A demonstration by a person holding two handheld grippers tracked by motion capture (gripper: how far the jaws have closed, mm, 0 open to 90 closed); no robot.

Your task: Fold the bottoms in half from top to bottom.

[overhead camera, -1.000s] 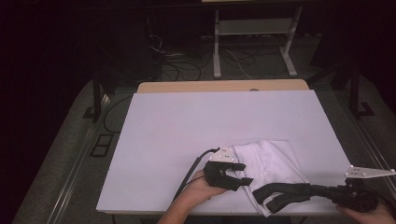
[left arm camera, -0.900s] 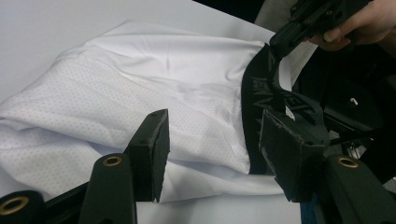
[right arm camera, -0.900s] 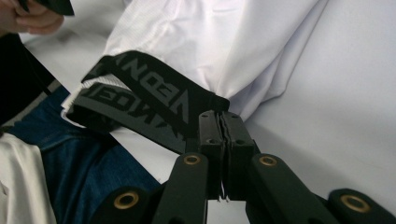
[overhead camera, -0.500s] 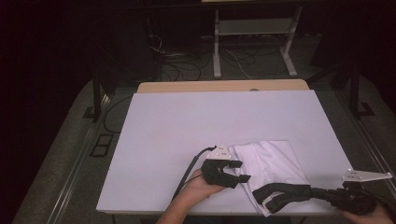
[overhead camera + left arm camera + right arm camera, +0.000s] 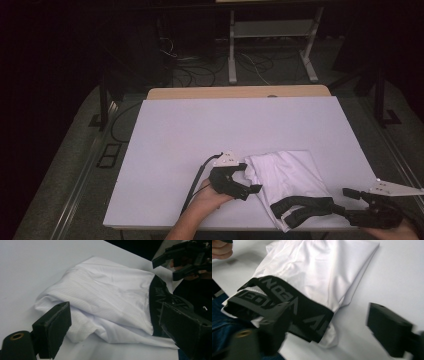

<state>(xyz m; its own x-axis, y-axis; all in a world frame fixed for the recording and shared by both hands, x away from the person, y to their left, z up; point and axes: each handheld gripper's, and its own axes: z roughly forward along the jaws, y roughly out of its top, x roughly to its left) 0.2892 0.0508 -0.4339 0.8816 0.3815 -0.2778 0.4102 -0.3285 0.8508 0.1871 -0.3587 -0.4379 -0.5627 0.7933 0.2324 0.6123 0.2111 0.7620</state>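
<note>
A white garment (image 5: pixel 287 175) with a black lettered waistband (image 5: pixel 300 206) lies crumpled on the white table cover (image 5: pixel 225 130), near the front right. My left gripper (image 5: pixel 250 178) is open at the garment's left edge. In the left gripper view its jaws stand wide apart on either side of the white cloth (image 5: pixel 110 297), with nothing held. My right gripper (image 5: pixel 347 202) is open at the waistband's right end. In the right gripper view the waistband (image 5: pixel 287 300) lies just ahead of the blurred left jaw, and I cannot tell whether they touch.
The table's front edge (image 5: pixel 200 226) runs just below both grippers, and part of the waistband hangs near it. A bare wooden strip (image 5: pixel 235 92) shows at the far edge. Cables and a white stand (image 5: pixel 270 50) sit on the dark floor beyond.
The left gripper has shifted very slightly leftward beside the garment. The right gripper and the waistband have hardly moved. Both stay open.
</note>
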